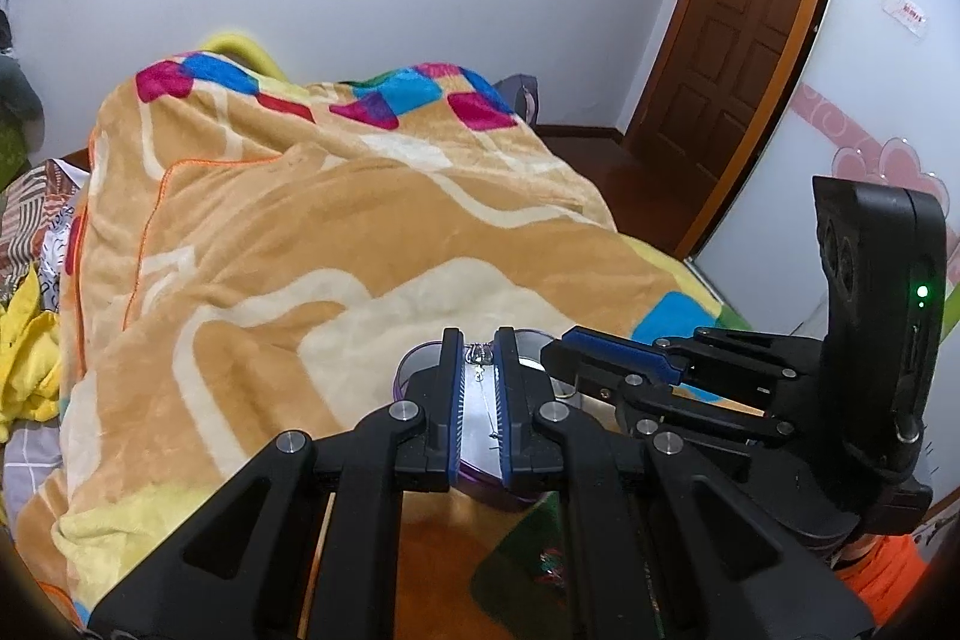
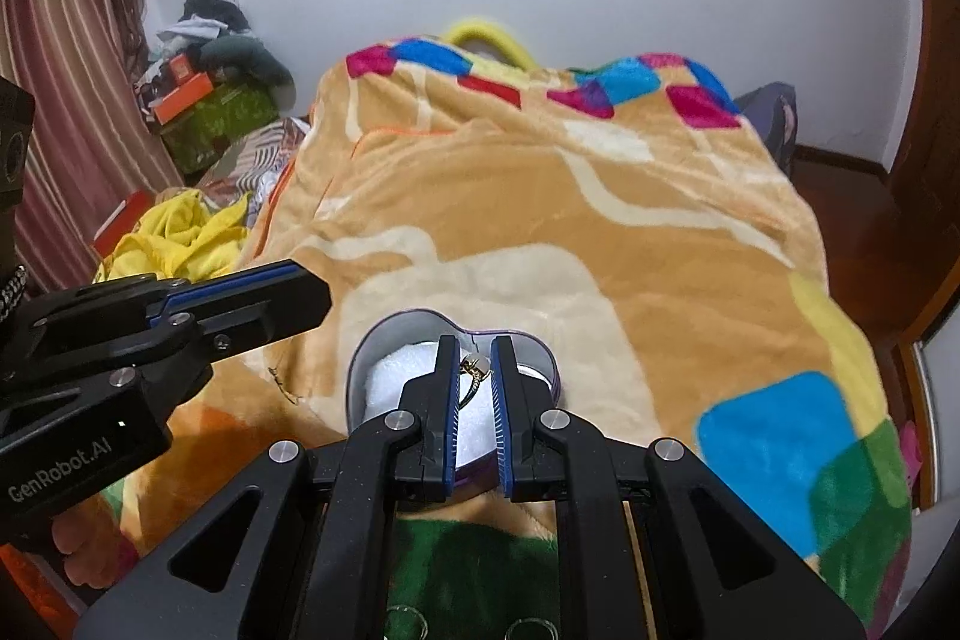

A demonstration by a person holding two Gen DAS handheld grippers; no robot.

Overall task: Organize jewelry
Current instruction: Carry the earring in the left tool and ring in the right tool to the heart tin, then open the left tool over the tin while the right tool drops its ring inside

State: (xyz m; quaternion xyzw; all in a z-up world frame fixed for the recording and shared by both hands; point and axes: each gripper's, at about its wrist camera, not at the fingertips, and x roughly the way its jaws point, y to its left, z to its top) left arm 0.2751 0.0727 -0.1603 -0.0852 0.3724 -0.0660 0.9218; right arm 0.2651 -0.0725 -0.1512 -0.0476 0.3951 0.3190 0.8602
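Note:
A purple heart-shaped jewelry box [image 2: 372, 358] with white padding lies on the blanket, low in both views; in the left wrist view its rim [image 1: 403, 370] shows under the fingers. My left gripper [image 1: 480, 353] is shut on a thin silver necklace [image 1: 487, 400] whose chain hangs down between the pads over the box. My right gripper [image 2: 475, 361] is shut on a gold ring [image 2: 474, 370] above the box's padding. The right gripper also shows from the side in the left wrist view [image 1: 612, 358], the left gripper in the right wrist view [image 2: 240, 304].
An orange patterned blanket [image 2: 570, 220] covers the bed. Two rings [image 2: 408, 619] lie on a green patch near the lower edge. Yellow clothes [image 2: 180, 238] and boxes [image 2: 204, 112] are at the left, a brown door [image 1: 732, 28] at the right.

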